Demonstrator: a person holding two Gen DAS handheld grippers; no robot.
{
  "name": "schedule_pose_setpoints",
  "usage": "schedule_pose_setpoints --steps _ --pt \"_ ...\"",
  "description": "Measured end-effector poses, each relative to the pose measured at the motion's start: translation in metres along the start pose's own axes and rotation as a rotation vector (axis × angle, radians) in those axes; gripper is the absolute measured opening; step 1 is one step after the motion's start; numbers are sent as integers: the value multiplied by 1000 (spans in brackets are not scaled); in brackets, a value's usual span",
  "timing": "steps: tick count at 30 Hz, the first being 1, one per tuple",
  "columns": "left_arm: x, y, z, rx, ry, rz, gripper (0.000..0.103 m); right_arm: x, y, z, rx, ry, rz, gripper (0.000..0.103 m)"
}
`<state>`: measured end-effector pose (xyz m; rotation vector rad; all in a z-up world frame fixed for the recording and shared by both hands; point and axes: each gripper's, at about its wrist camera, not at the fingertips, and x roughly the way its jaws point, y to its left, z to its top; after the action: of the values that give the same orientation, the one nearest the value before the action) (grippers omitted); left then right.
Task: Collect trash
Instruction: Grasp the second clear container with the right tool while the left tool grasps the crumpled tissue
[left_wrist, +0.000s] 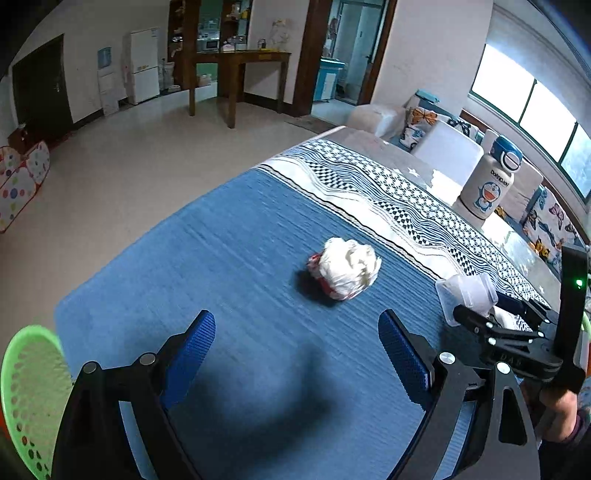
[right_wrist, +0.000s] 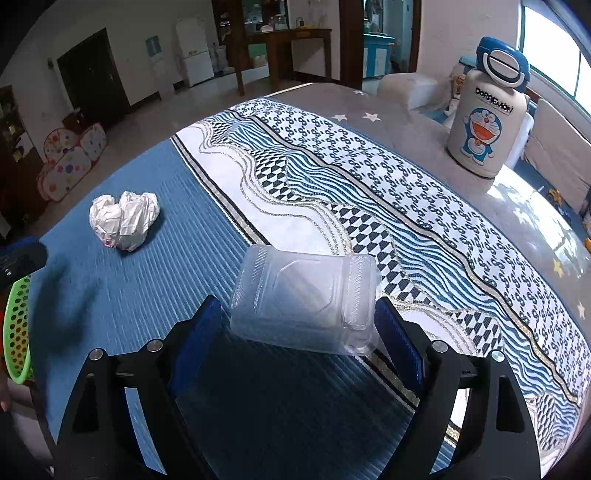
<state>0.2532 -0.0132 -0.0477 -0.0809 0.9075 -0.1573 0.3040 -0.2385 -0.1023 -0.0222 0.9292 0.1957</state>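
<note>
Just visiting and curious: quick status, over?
Left gripper open, empty, facing crumpled wad. Right gripper around clear plastic box, grip unconfirmed. Green basket at left. Nothing blocking.

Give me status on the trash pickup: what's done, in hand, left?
Done: nothing visibly collected; what shows of the green basket looks empty. In hand: the right gripper brackets the clear plastic container, which sits tilted between its pads, though a firm grip isn't clear. Left: the crumpled paper wad still lies on the blue mat, ahead of the open, empty left gripper.
</note>
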Motion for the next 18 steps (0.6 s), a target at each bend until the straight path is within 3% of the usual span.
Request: schedule_pose_setpoints --steps 2,13,18 --pt "7 -5 4 4 7 -14 87 1 -1 0 -1 4 1 77" --pt "49 -29 18 19 28 -35 87 -17 -8 -2 -7 -28 34 77" --pt "58 -28 20 -4 35 -39 73 -30 -10 -4 2 -43 48 77"
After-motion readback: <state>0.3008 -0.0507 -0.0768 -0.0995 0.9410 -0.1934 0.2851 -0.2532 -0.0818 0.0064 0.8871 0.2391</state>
